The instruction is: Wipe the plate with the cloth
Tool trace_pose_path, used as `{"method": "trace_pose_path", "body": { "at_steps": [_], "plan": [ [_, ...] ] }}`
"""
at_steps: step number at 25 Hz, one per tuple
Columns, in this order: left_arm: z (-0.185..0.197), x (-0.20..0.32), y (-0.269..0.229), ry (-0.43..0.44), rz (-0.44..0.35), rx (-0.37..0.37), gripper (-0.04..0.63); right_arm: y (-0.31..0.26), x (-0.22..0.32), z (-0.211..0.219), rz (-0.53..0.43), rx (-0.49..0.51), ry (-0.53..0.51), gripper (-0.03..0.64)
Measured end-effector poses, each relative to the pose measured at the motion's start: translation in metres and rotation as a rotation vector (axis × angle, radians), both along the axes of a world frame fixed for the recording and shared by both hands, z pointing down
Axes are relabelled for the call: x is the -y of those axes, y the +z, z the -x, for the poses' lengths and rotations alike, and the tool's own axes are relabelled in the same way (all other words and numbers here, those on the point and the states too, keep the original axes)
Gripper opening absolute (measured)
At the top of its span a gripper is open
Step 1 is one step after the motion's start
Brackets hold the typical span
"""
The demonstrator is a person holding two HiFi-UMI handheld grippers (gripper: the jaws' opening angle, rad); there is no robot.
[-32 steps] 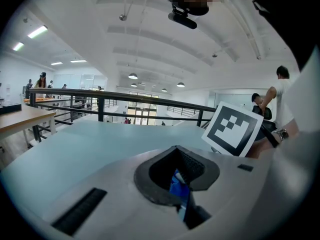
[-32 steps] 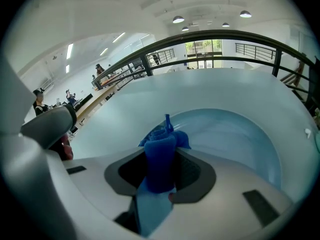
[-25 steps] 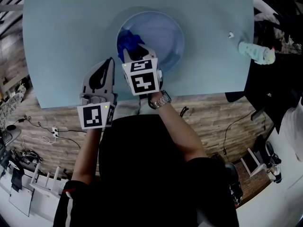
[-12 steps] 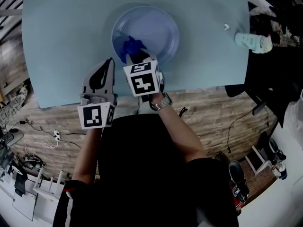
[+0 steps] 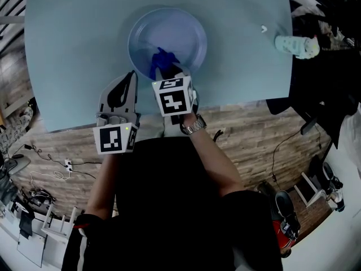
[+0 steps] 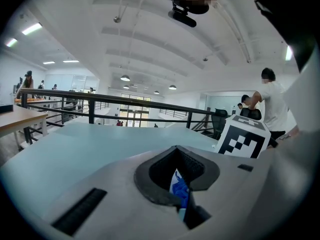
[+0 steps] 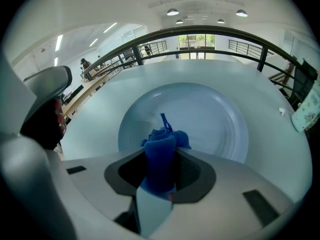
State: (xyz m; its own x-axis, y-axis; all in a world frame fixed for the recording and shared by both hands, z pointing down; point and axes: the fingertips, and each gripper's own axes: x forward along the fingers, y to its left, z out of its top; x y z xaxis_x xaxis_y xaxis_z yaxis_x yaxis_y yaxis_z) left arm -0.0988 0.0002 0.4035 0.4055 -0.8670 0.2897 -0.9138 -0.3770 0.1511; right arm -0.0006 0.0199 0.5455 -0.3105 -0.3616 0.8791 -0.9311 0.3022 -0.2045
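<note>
While my right gripper [image 5: 169,70] pinches the blue cloth [image 5: 161,60] over the plate [image 5: 183,27], near side, my left gripper [image 5: 130,78] holds its fingers pressed together just left, above the desk [image 5: 67,44].

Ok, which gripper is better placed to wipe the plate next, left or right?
Right. The right gripper has its fingers shut on the blue cloth, over the plate. The left gripper is shut beside the plate, over the table, without the cloth.
</note>
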Motion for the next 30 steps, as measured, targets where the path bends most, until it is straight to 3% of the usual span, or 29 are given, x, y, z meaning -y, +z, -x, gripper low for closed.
{"method": "trace_pose_path", "body": {
  "at_steps": [14, 30],
  "plan": [
    [-0.023, 0.008, -0.010, 0.020, -0.006, 0.009, 0.000, -0.008, -0.005, -0.045, 0.016, -0.058, 0.043, 0.120],
    [-0.058, 0.019, -0.006, -0.016, 0.025, 0.022, 0.002, -0.001, 0.014, -0.075, 0.006, -0.059, -0.036, 0.120]
  ]
}}
